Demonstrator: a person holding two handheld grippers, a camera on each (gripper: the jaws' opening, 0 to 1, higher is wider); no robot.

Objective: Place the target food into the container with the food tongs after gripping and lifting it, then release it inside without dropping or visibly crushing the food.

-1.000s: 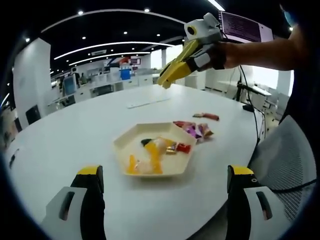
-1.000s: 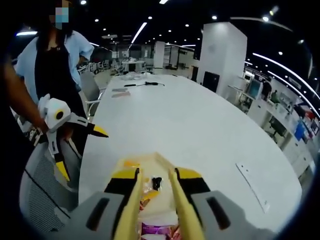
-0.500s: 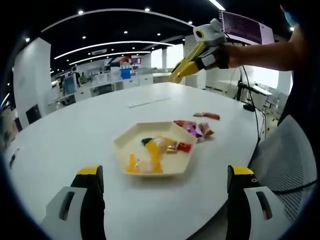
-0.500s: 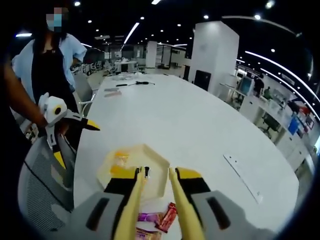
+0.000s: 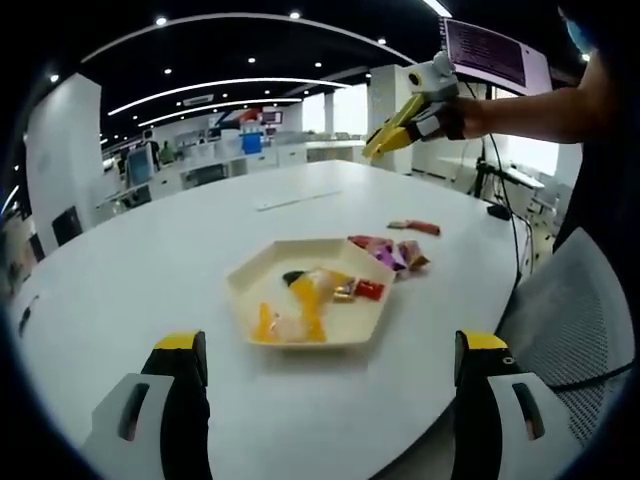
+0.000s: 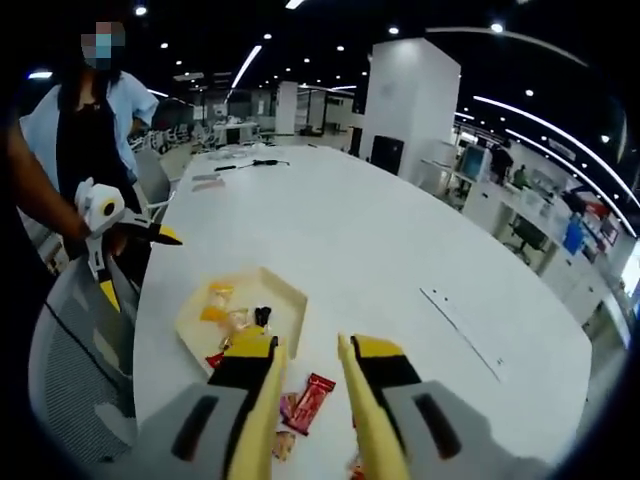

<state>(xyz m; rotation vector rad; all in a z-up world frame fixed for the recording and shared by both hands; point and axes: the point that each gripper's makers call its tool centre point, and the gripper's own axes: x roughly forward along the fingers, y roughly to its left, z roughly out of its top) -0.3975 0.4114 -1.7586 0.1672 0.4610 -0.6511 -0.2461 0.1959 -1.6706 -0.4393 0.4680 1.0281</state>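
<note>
A cream hexagonal tray point(image 5: 245, 285) on the white table holds orange, yellow and red snacks point(image 5: 305, 300). More wrapped snacks point(image 5: 390, 256) lie just to its right, and a red one point(image 5: 413, 227) lies farther off. My left gripper point(image 5: 330, 342) is open wide, low in front of the tray, with nothing between its jaws. A person's hand holds my right gripper point(image 5: 385, 140) high above the table's far right. In the right gripper view my right gripper point(image 6: 308, 345) shows a narrow empty gap, high above the tray point(image 6: 290, 300) and a red wrapper point(image 6: 312, 398). The left gripper point(image 6: 140, 268) shows spread at the left.
A mesh office chair point(image 5: 580, 310) stands at the table's right edge, and the person point(image 6: 95, 130) stands beside it. A thin white strip point(image 6: 465, 320) lies on the table beyond the tray. An open office with desks and a white pillar point(image 6: 410, 110) surrounds the table.
My right gripper has risen and drawn back from over the tray, so the tray and wrappers now look smaller beneath it. My left gripper, the tray and the snacks have not moved.
</note>
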